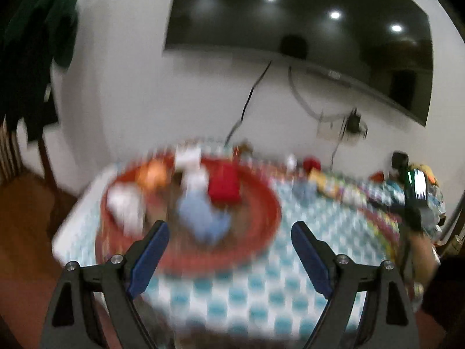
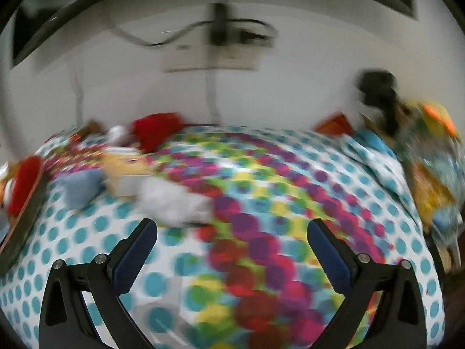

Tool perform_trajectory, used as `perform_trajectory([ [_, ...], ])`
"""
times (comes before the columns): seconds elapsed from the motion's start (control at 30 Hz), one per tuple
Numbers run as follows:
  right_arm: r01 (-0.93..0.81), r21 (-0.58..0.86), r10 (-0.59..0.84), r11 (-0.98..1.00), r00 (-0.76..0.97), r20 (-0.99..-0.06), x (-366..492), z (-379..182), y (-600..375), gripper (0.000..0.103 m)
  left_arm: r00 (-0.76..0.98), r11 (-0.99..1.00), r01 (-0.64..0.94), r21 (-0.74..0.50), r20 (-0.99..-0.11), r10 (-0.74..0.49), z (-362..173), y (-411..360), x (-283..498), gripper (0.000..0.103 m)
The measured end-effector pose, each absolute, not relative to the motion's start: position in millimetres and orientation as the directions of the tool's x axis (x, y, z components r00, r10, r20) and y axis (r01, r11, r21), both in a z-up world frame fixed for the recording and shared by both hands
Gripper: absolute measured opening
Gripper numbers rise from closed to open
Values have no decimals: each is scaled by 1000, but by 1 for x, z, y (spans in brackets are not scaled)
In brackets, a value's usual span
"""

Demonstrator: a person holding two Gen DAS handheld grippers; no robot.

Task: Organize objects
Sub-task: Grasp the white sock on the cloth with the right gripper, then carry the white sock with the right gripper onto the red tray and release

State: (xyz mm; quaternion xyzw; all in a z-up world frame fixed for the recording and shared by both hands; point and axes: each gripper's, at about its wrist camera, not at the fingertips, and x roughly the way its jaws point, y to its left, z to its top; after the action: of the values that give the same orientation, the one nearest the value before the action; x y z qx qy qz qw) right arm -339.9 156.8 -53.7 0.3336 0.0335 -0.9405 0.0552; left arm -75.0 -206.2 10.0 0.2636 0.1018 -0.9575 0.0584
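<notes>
Both views are smeared by motion. My left gripper stands open with nothing between its blue pads, just in front of a round red tray. The tray holds a light blue soft thing, a red block, a white thing and an orange one. My right gripper is open and empty over the dotted tablecloth. Ahead of its left finger lie a white fluffy thing, a light blue soft thing, a yellow box and a red thing.
The tray's rim shows at the far left of the right wrist view. A heap of colourful things sits at the table's right edge under a black device. A white wall with cables and a dark screen stands behind the table.
</notes>
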Motion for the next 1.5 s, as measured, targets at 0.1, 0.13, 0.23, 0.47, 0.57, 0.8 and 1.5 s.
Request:
perform_trajectory([
  [0.1,162,-68,-84,-984,-776,-625,-345,-46,129,103,-824,-966,168,-195,-565,-30,-25,-204,-51,88],
  [0.13,174,-93,-78,-980,-774,-628,-352,-46,119,103,-813,-966,165,-198,-582,-19,-34,-203,-47,88],
  [0.23,244,-110,-94,-964,-692,-716,-376,-56,101,100,-784,-955,163,-247,-620,27,-50,-201,-42,88],
  [0.47,229,-95,-68,-969,-614,-787,-395,-75,99,42,-795,-958,104,-266,-601,81,-48,-195,-40,88],
  [0.57,213,-75,-74,-974,-615,-785,-393,-76,102,31,-787,-954,100,-284,-609,99,-49,-193,-40,88],
  [0.8,181,-131,-15,-975,-638,-770,-378,-62,110,24,-790,-955,109,-277,-607,86,-48,-193,-39,88],
  [1.5,111,-175,32,-978,-753,-657,-313,40,103,24,-805,-971,149,-185,-594,-10,-41,-179,-22,88],
])
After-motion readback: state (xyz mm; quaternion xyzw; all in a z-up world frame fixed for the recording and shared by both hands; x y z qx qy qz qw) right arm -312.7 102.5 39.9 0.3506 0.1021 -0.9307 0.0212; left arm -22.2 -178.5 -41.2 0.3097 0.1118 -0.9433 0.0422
